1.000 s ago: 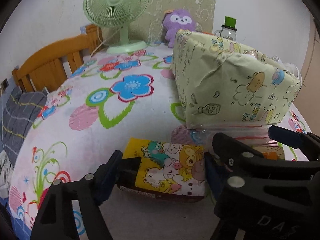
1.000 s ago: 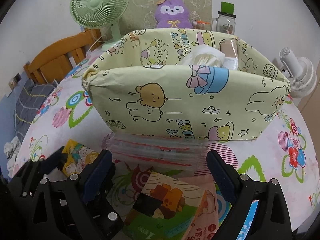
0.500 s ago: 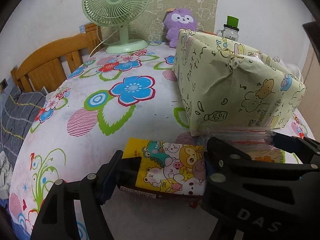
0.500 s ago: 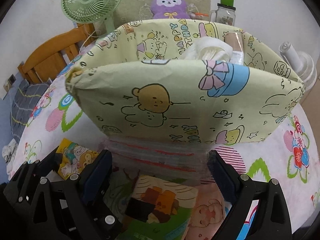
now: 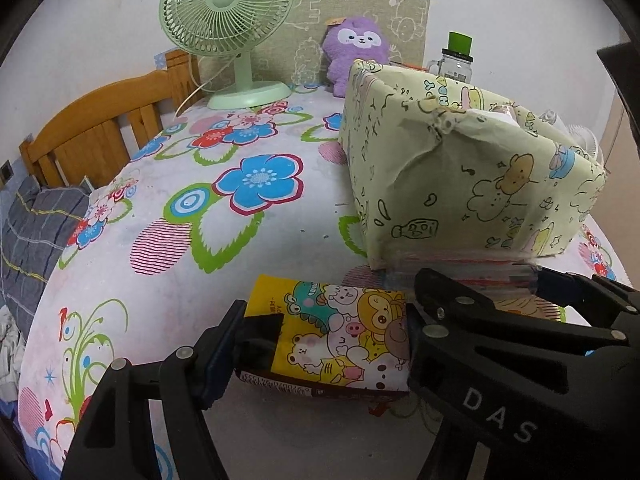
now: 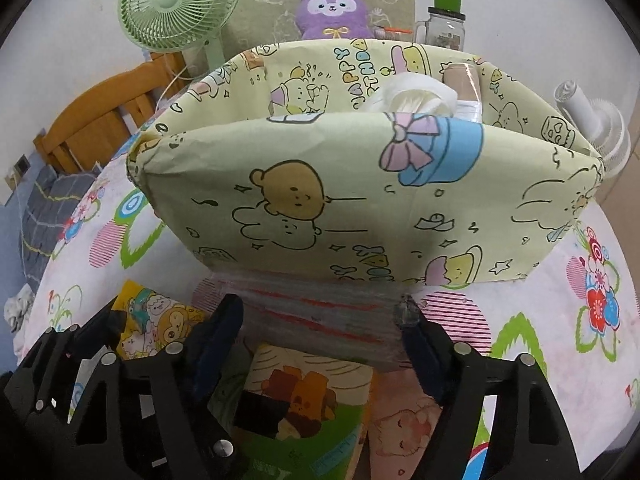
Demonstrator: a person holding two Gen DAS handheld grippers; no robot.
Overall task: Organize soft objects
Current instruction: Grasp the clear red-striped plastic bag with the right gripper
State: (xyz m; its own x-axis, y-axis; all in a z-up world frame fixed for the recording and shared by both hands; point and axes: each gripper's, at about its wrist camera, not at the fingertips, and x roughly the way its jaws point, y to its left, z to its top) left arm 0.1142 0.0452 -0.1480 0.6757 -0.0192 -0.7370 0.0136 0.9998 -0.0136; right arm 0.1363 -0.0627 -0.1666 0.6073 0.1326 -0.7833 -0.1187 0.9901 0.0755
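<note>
in the left wrist view we saw our left gripper (image 5: 320, 344) set around a yellow soft tissue pack printed with cartoon animals (image 5: 340, 340), which lay on the flower-patterned tablecloth (image 5: 160, 216); its right finger (image 5: 412, 332) touched the pack's end, but the left one looked just short of it, so we could not tell whether the pack was truly clamped. just beyond it stood a pale green paper-wrapped box with cartoon bear drawings (image 5: 460, 176), and a clear plastic pack with red stripes (image 5: 460, 268) lay against its base. a light green desk fan (image 5: 228, 28), a purple plush toy (image 5: 356, 52) and a glass jar with a green lid (image 5: 456, 60) stood at the far edge, with a wooden chair back (image 5: 100, 128) at the left. in the right wrist view our right gripper (image 6: 324, 328) was closing its jaws on the clear striped pack (image 6: 320, 316), and both fingers already touched its ends. the box (image 6: 340, 200) rose directly behind, open-topped, holding a white crumpled bundle (image 6: 412, 96). below the gripper lay a green pack with a brown cartoon figure (image 6: 300, 412) and a pink pack (image 6: 404, 424) side by side.
</note>
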